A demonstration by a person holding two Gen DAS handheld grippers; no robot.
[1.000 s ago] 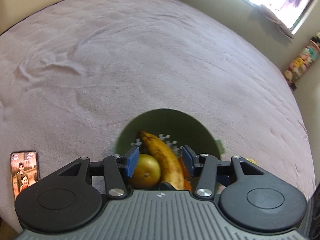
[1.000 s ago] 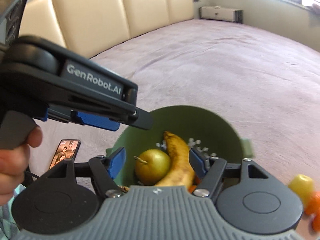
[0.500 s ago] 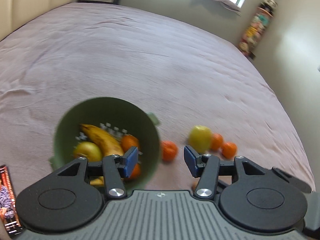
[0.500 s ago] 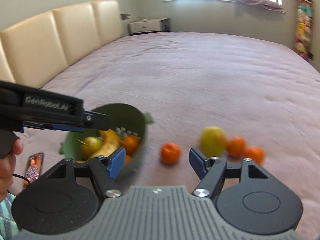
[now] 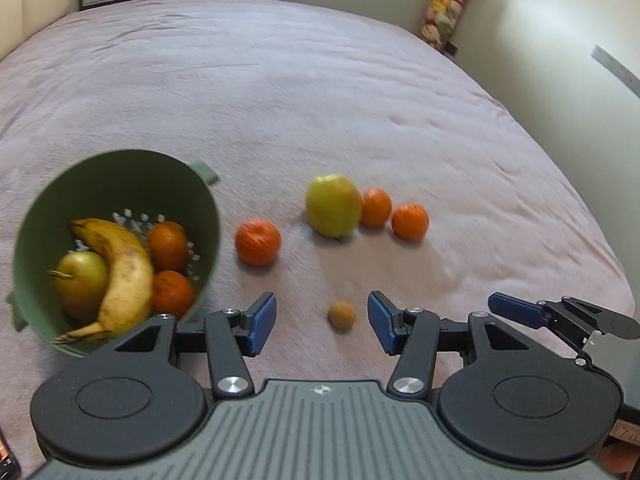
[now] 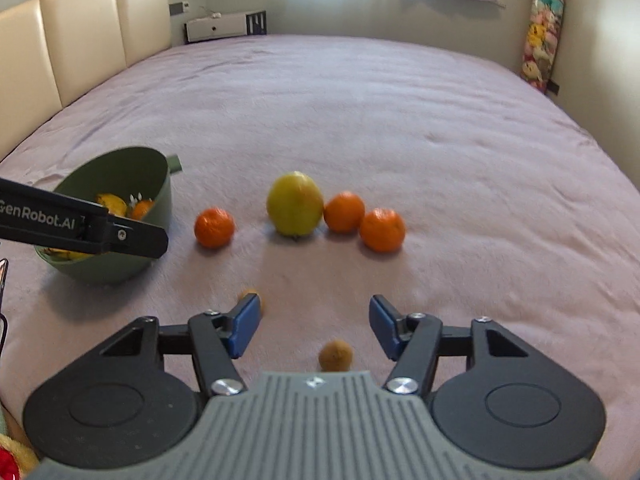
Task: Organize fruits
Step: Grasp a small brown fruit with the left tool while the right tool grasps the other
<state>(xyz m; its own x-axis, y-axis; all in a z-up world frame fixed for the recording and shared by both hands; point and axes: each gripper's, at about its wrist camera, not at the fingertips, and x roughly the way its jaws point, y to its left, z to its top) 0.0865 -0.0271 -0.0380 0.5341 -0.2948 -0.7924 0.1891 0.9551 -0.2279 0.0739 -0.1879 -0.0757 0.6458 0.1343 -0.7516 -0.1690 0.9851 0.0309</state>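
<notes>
At the far left the green colander point(image 5: 116, 248) sits tilted on the pink bed point(image 5: 320, 92), already holding a banana point(image 5: 124, 276), an apple point(image 5: 80, 280) and two oranges. Just right of it lies a lone orange point(image 5: 257, 241), then the yellow-green apple point(image 5: 333, 205) touching one of two more oranges point(image 5: 375, 207), with two small brown fruits nearer the cameras. The left hand-held gripper point(image 5: 322, 322) hangs spread and empty, one small brown fruit point(image 5: 342, 316) showing between its fingers but not pinched. The right hand-held gripper point(image 6: 314, 326) is also spread and empty; its jaws have just been closing on nothing. The risk I see: round fruit on soft bedding could roll off at a nudge, and the leaning colander might tip if knocked. A second ago both views were filled by the colander; now both have swung right to the loose fruit.
</notes>
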